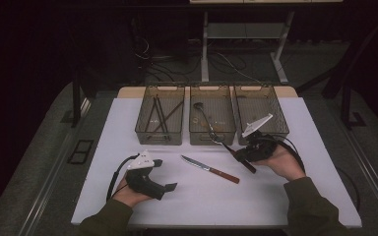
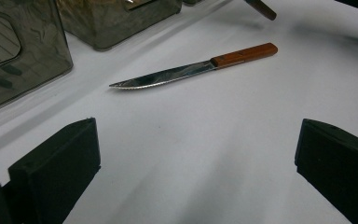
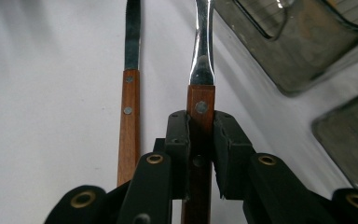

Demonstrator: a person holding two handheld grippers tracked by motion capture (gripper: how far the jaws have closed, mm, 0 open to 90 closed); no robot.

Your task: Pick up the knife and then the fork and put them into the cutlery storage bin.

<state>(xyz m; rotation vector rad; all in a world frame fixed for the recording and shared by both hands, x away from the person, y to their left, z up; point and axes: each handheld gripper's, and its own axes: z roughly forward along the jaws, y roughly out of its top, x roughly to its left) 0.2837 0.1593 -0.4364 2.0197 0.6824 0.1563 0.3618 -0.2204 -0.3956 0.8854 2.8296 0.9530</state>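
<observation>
Near the table's (image 1: 128,196) front-left corner, the left gripper (image 1: 170,186) rests in the person's left hand (image 1: 128,192), its jaws wide apart with only bare white tabletop between them. Toward the far edge stand three clear bins in a row: the left bin (image 1: 159,135) holds dark long utensils, the middle bin (image 1: 211,133) holds a spoon-like piece, and the right bin (image 1: 262,98) stands toward the far-right corner. A knife (image 1: 209,169) lies flat on the table near its middle, in front of the middle bin, serrated blade pointing left and wooden handle to the right, touched by neither gripper. To its right, the right gripper (image 1: 240,153), held in the right hand (image 1: 284,164), has its jaws clamped narrow on the wooden handle of a utensil (image 3: 201,84). The metal shaft of the utensil reaches from the jaws toward the front rim of the middle bin. In the right gripper view the knife's handle lies just beside the held handle, apart from it.
</observation>
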